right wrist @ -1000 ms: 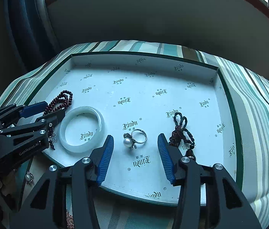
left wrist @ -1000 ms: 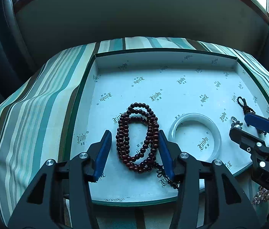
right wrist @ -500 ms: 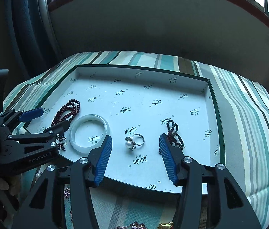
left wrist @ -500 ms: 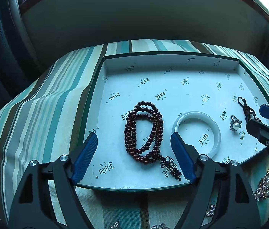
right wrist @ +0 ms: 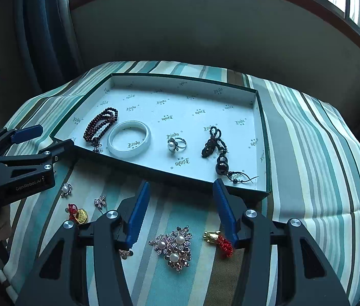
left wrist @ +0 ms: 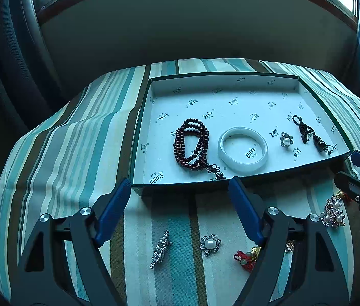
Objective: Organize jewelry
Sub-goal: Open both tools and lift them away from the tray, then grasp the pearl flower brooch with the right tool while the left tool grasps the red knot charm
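Grippers both back off the tray (left wrist: pixel 256 176), left gripper (left wrist: pixel 180 209) wide, right gripper (right wrist: pixel 181 210) narrower, each empty. Bead necklace (left wrist: pixel 192 145) lies released ahead; loose brooches (right wrist: pixel 174 247) below the jaws come next.

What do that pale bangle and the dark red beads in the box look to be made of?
The bangle looks like jade or milky glass: smooth, glossy, slightly translucent, with a seamless rounded band. The beads look like polished dark red wood, perhaps stone: small uniform rounds with a soft sheen, ending in a knotted cord. The pictures cannot settle either.
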Available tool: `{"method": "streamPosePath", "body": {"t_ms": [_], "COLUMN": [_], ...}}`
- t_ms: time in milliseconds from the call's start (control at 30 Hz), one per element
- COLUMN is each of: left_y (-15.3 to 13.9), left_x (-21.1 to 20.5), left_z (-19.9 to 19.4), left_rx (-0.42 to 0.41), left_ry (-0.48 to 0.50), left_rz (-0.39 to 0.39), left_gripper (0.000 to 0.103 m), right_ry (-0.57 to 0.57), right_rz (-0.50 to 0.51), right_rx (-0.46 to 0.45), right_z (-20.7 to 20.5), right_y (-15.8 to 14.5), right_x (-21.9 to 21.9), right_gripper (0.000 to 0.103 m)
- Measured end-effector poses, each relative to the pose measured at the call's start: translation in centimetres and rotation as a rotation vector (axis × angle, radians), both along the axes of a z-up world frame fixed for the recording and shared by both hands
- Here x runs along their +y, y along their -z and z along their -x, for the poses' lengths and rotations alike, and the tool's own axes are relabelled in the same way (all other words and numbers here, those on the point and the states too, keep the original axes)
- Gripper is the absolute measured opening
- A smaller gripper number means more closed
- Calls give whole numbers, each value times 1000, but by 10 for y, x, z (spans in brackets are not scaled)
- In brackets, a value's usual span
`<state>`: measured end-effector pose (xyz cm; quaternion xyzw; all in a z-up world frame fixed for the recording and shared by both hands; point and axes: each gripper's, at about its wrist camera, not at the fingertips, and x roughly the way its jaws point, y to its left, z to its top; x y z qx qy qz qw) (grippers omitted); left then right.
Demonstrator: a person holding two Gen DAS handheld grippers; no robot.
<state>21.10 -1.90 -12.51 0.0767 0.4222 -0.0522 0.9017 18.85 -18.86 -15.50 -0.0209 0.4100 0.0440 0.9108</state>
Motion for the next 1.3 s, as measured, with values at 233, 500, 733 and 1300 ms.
{"method": "streamPosePath", "body": {"t_ms": [233, 500, 733, 1300], "left_y": [-2, 10, 18, 29], "left_x": [-4, -6, 3, -4], "left_z": [42, 68, 74, 71], "left_rx": [4, 43, 70, 96], "left_ry": [19, 21, 4, 19], "left_rz": [3, -6, -10, -7], "left_gripper": [79, 79, 79, 79], "right_ry": [26, 52, 48, 18], "right_rz": [-20, -54, -65, -72], "right_rx": [42, 87, 87, 121], "right_z": [32, 43, 35, 13], "right_y": [11, 27, 30, 48], "right_x": [-8, -17, -15, -3], "right_gripper": [52, 51, 51, 34]}}
